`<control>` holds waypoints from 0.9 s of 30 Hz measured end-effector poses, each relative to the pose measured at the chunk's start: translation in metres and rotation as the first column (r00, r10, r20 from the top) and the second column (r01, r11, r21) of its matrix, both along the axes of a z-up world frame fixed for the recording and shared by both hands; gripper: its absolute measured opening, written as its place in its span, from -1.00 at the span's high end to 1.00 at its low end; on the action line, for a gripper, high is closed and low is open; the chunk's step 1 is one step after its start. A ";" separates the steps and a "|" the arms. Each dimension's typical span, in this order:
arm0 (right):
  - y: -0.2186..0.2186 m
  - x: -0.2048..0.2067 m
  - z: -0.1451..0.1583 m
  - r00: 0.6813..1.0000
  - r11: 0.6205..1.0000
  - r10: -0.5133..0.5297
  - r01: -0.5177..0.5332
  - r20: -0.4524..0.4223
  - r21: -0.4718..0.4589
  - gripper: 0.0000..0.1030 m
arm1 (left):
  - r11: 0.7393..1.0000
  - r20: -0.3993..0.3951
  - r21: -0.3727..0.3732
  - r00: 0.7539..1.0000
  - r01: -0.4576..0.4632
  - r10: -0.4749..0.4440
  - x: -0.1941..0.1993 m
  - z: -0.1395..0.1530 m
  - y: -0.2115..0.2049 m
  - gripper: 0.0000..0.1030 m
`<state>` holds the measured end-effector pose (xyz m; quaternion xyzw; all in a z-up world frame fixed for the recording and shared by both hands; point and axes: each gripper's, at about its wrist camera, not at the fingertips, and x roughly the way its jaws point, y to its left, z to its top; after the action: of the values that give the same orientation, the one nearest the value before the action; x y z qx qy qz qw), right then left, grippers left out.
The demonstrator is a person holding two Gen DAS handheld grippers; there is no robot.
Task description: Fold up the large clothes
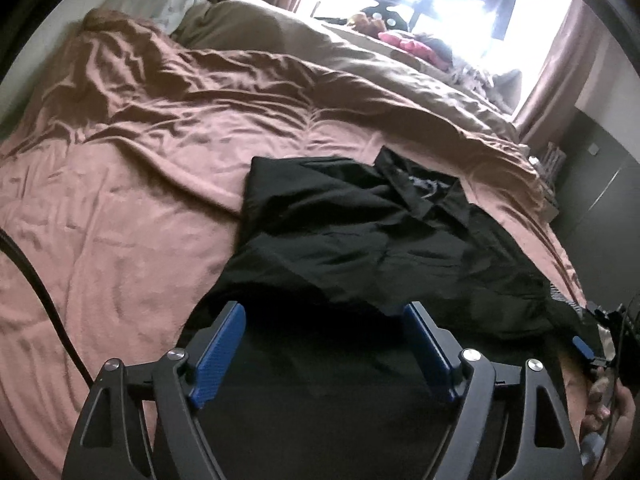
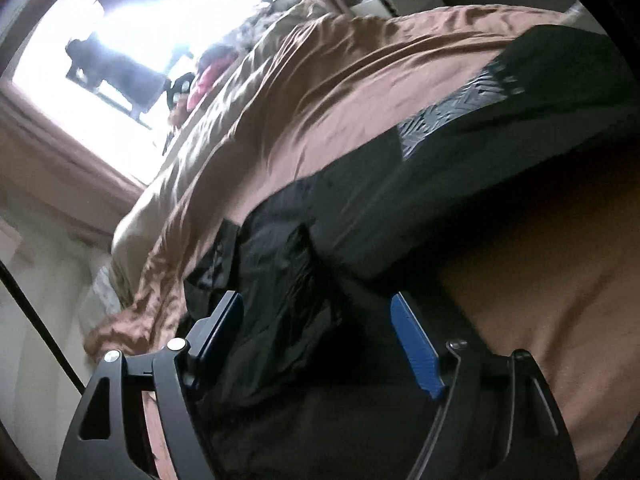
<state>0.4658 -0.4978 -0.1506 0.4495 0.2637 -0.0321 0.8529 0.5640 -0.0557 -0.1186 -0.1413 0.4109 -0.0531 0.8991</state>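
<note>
bed: pinkish-brown sheet (image 1: 120, 208), heavily wrinkled, fills left and centre of the left wrist view
duvet: tan (image 1: 320, 60), bunched along upper centre to right edge
pillow: white (image 1: 160, 4), upper left corner
garment: black (image 1: 360, 240), rumpled, lying on sheet lower centre-right; patterned grey lining (image 2: 460, 112) shows upper right in the right wrist view
clutter: pink/red items (image 1: 408, 44) on far side, top centre-right, blurred
</note>
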 end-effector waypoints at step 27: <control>-0.067 -0.063 -0.002 0.943 0.962 -0.267 0.272 0.198 0.002 1.00 | 0.997 -0.040 0.067 0.999 0.030 -0.028 0.004 -0.018 -0.026 -0.59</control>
<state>0.4029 -0.5647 -0.1529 0.4713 0.1138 -0.1075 0.8680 0.5680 -0.0813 -0.1371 -0.1060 0.4320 -0.0494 0.8943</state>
